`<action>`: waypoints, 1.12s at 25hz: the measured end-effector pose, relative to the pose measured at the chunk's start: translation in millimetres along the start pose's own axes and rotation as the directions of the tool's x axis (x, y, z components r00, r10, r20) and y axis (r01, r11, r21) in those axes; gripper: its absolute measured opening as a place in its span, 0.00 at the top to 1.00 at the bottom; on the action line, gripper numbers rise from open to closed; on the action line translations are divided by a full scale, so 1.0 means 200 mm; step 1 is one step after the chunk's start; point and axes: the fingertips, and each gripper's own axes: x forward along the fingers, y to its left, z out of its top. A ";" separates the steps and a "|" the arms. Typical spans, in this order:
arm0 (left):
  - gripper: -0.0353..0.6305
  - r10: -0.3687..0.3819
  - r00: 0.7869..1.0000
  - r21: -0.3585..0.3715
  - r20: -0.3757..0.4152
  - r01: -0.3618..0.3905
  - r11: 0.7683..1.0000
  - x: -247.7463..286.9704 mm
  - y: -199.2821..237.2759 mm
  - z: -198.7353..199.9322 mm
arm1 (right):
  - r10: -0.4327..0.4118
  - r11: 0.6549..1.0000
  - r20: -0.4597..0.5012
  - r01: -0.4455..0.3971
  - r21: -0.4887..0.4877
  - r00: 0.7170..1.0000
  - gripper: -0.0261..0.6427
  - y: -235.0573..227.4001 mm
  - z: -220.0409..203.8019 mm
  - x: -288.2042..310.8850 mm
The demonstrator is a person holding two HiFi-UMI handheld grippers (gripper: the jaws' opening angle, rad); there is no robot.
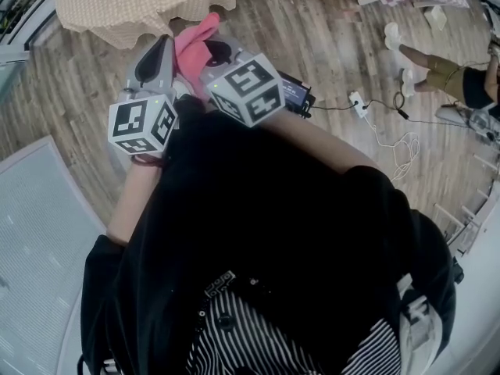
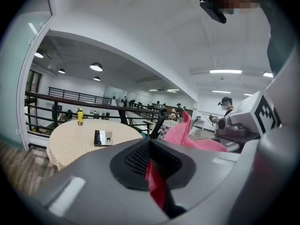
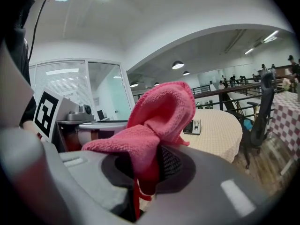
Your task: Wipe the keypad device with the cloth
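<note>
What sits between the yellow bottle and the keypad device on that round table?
Only bare tablecloth. In the left gripper view, the yellow bottle stands apart from the keypad device, with nothing lying between them.

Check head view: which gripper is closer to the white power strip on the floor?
Right. The right gripper sits left of the power strip; the left gripper is farther left, beyond the right one. Both grip the pink cloth.
</note>
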 end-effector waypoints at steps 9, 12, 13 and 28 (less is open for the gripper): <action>0.95 -0.064 0.998 -0.003 -0.018 0.064 0.998 0.18 0.41 0.17 | -0.055 0.998 -0.006 0.055 0.023 0.998 0.86 -0.06 0.23 0.41; 0.95 -0.087 0.996 -0.005 -0.020 0.087 0.996 0.26 0.56 0.22 | -0.074 0.997 -0.004 0.074 0.025 0.997 0.86 -0.10 0.31 0.56; 0.95 -0.094 0.995 -0.005 -0.022 0.094 0.996 0.28 0.60 0.24 | -0.081 0.996 -0.004 0.081 0.029 0.997 0.86 -0.11 0.33 0.60; 0.96 -0.162 0.986 -0.012 -0.041 0.162 0.987 0.38 0.98 0.30 | -0.157 0.987 -0.026 0.158 0.033 0.987 0.86 -0.10 0.46 0.98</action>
